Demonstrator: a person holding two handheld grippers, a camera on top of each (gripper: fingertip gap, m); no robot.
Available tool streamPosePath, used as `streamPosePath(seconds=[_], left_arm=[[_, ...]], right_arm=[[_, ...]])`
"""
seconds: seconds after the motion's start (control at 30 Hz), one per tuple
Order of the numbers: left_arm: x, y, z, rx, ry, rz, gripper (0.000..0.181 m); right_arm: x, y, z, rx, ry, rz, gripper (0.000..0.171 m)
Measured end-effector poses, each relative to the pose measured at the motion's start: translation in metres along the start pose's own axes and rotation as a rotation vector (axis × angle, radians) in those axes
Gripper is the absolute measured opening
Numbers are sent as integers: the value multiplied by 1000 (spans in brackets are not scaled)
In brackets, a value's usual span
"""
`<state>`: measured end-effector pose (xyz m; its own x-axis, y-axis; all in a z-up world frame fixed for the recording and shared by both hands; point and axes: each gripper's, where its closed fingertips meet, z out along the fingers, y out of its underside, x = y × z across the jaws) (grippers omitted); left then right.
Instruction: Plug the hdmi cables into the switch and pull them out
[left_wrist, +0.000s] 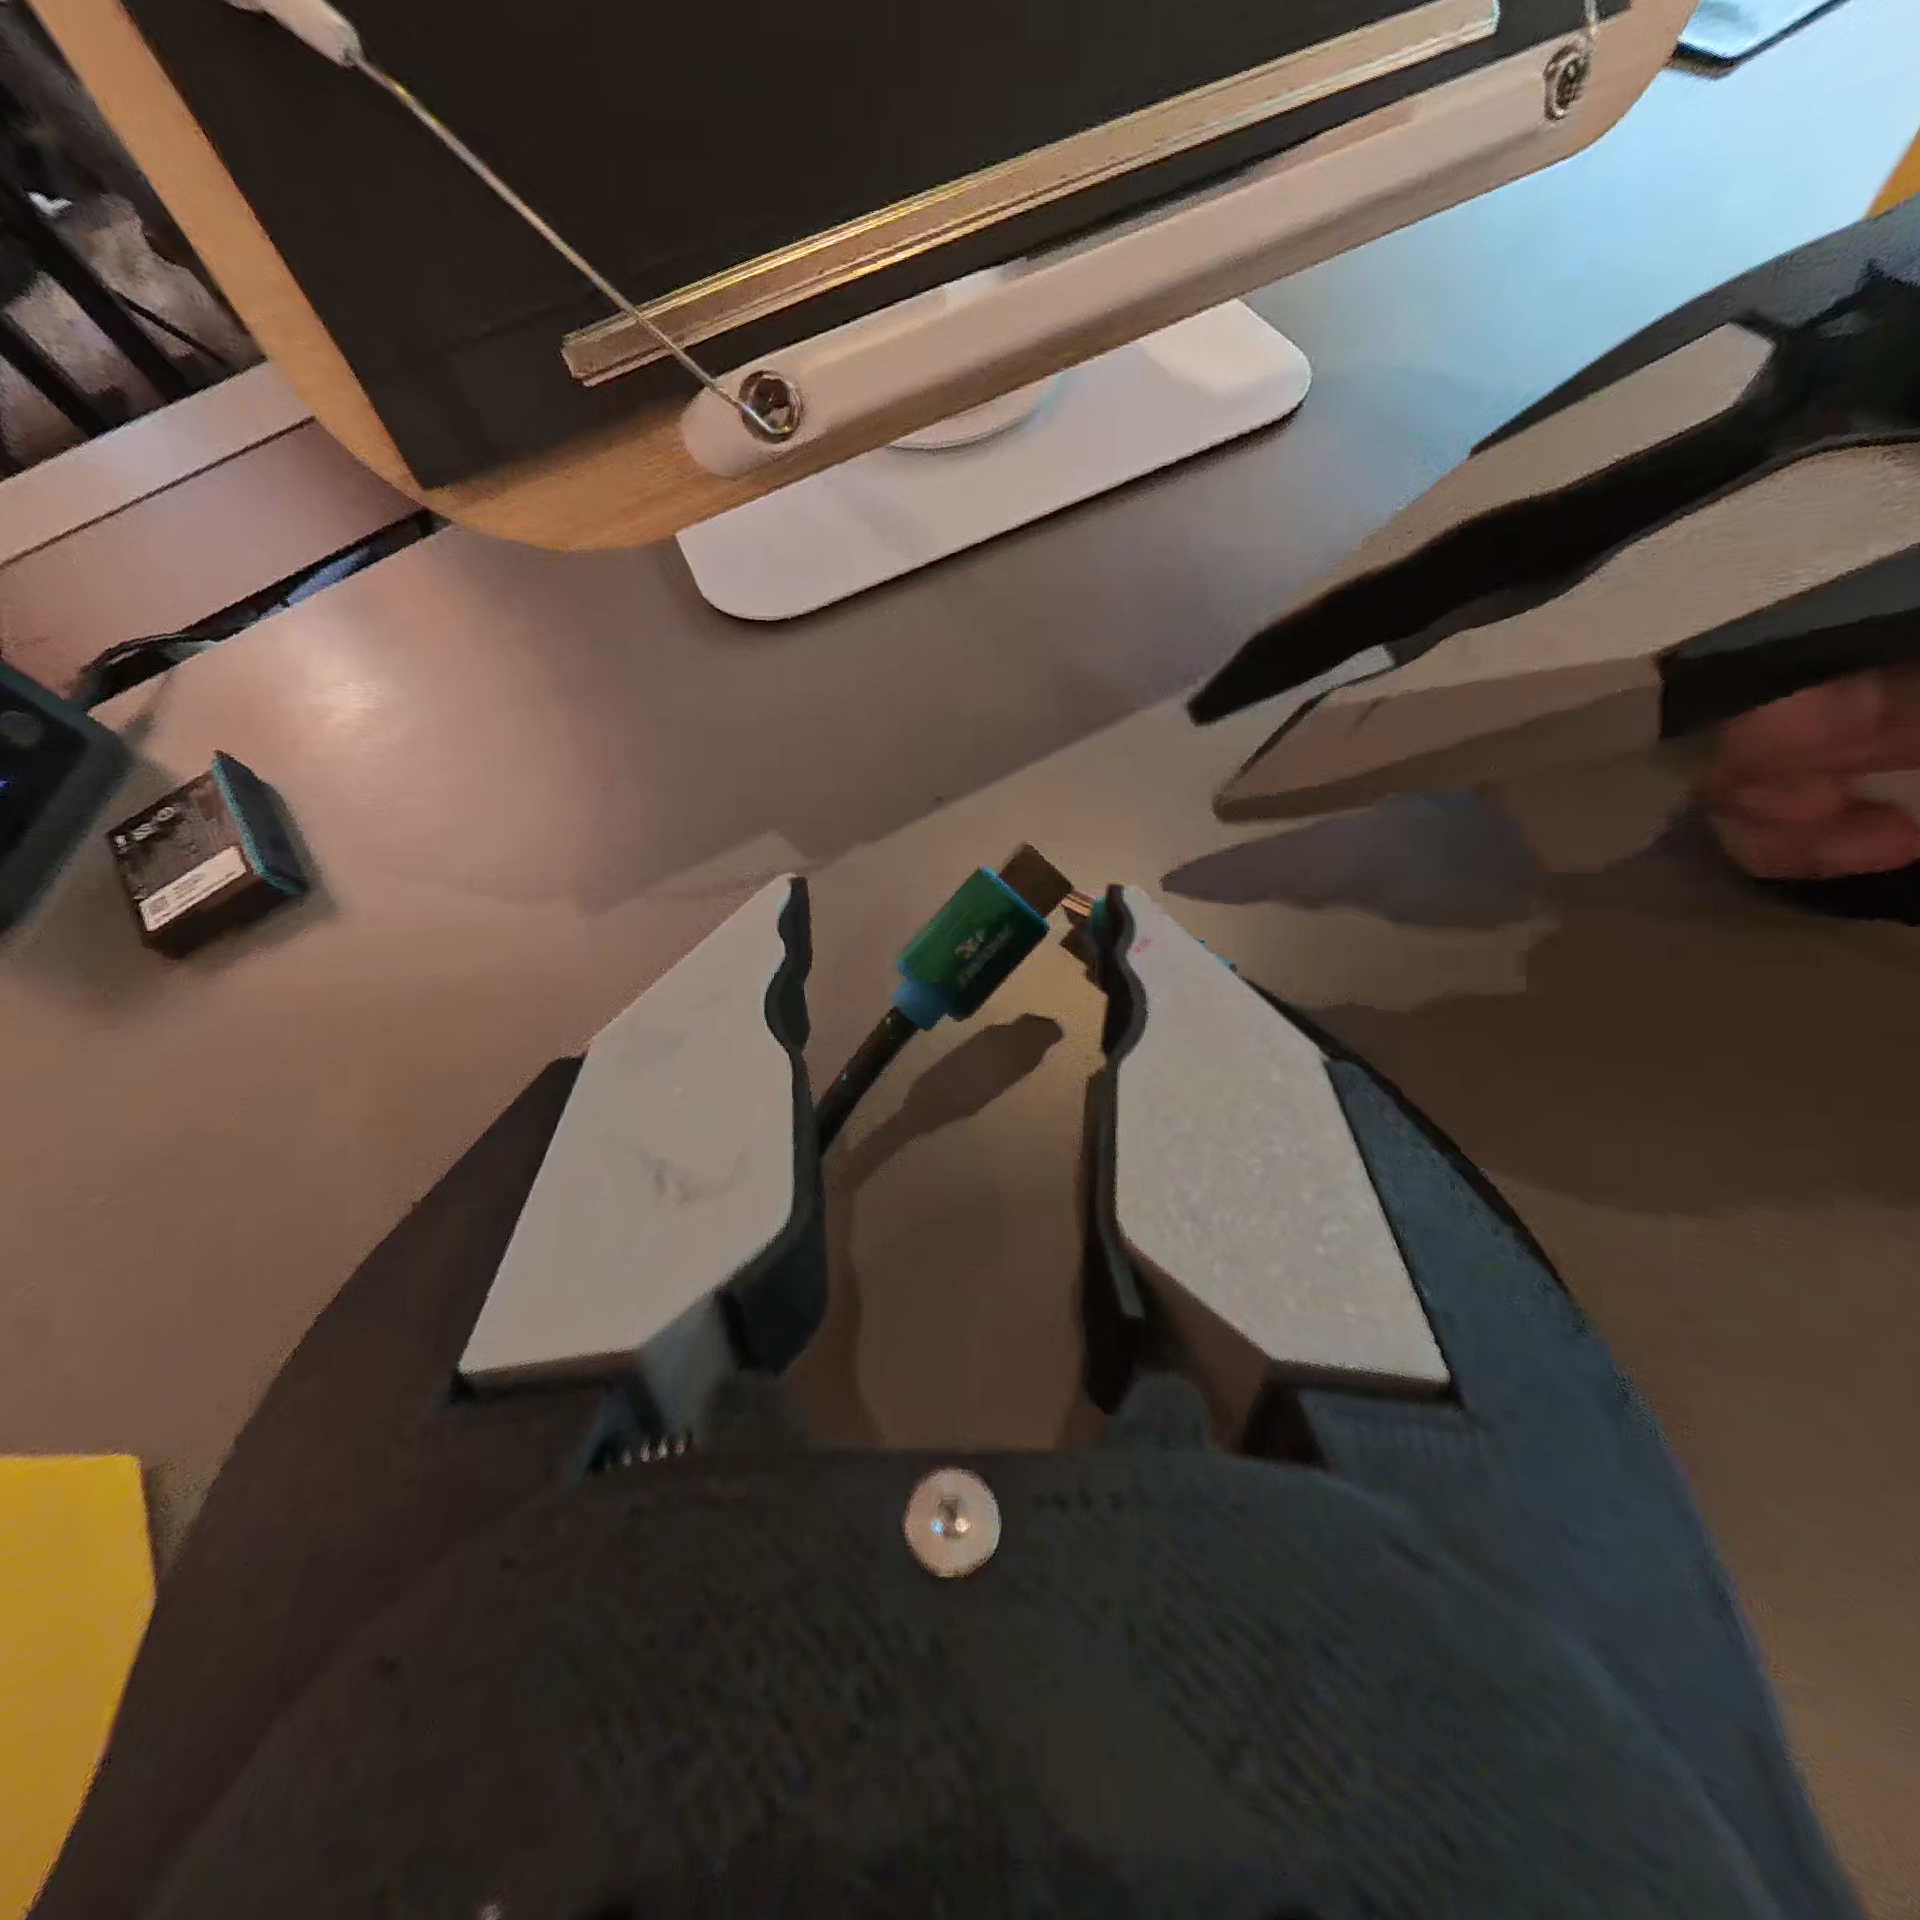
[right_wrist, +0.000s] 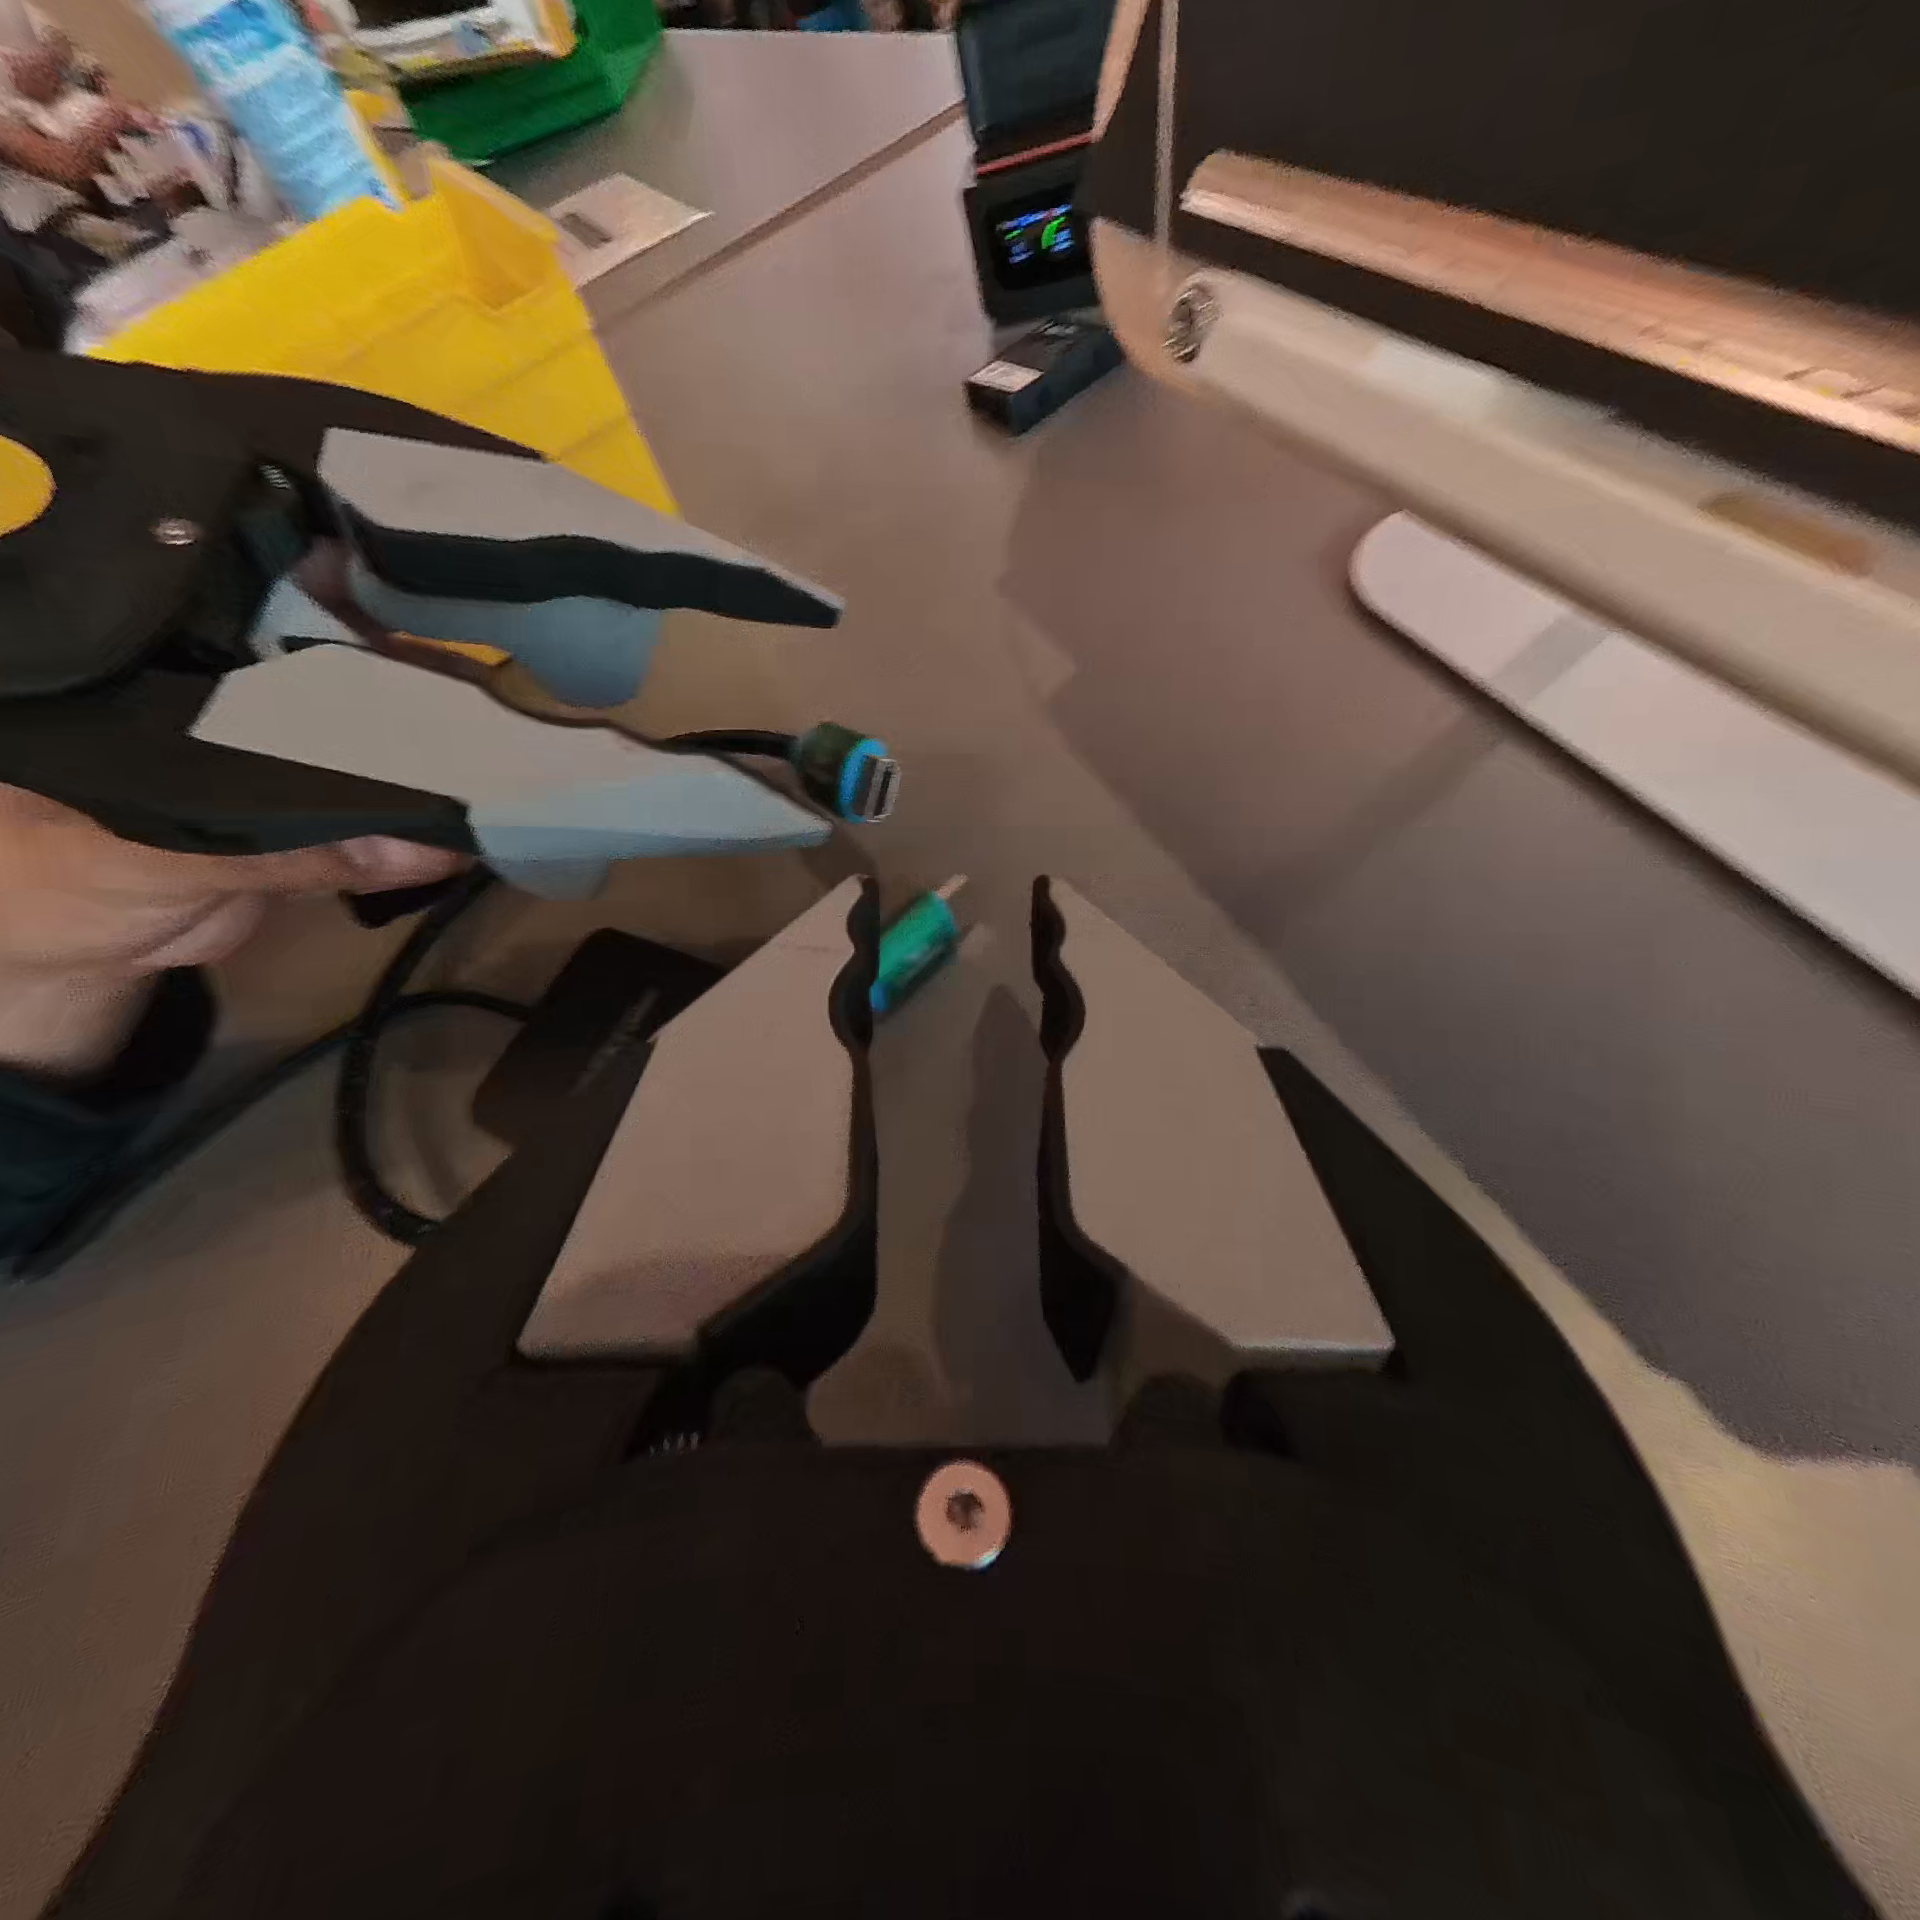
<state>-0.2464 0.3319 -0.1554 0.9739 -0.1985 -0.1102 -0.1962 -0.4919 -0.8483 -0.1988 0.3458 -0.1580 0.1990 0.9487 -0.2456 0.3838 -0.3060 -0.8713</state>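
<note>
My left gripper (left_wrist: 954, 899) is open. A green HDMI plug (left_wrist: 971, 940) on a black cable sits between its fingers, untouched by either, raised a little above the dark table. The right wrist view shows this gripper (right_wrist: 828, 722) at the left with that plug (right_wrist: 852, 774) at its tips. My right gripper (right_wrist: 951, 888) is open and empty, low over the table. A second green plug (right_wrist: 914, 951) lies on the table just beside its left fingertip. The black switch box (right_wrist: 592, 1029) lies under the left gripper with a looped black cable (right_wrist: 358, 1122). The right gripper (left_wrist: 1210, 758) shows at the upper right.
A monitor (left_wrist: 727, 208) on a white stand (left_wrist: 1195, 384) fills the far side. A small black pack (left_wrist: 203, 852) and a device with a lit screen (right_wrist: 1029, 244) lie to the left. A yellow bin (right_wrist: 416, 301) stands at the left. A hand (left_wrist: 1808, 800) holds the right gripper.
</note>
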Motion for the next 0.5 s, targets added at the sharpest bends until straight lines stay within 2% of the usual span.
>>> streamPosePath(seconds=[0.13,0.17,0.23,0.33,0.4,0.5], left_arm=[[-10,-13,-9,57,-100,61,51],[-13,-16,-12,77,-119,71,48],[-18,-17,-16,89,-135,67,47],[-25,-18,-19,101,-123,9,47],[-28,-21,-22,120,-114,-22,45],[-34,-28,-32,167,-132,-33,42]], right_arm=[[-28,20,8,-135,-101,-22,42],[-29,28,11,-183,-76,-61,41],[-27,41,18,-252,-9,-121,19],[-36,41,24,-298,-38,-100,10],[-35,26,20,-237,-43,-67,7],[-10,-23,-11,16,91,-84,7]])
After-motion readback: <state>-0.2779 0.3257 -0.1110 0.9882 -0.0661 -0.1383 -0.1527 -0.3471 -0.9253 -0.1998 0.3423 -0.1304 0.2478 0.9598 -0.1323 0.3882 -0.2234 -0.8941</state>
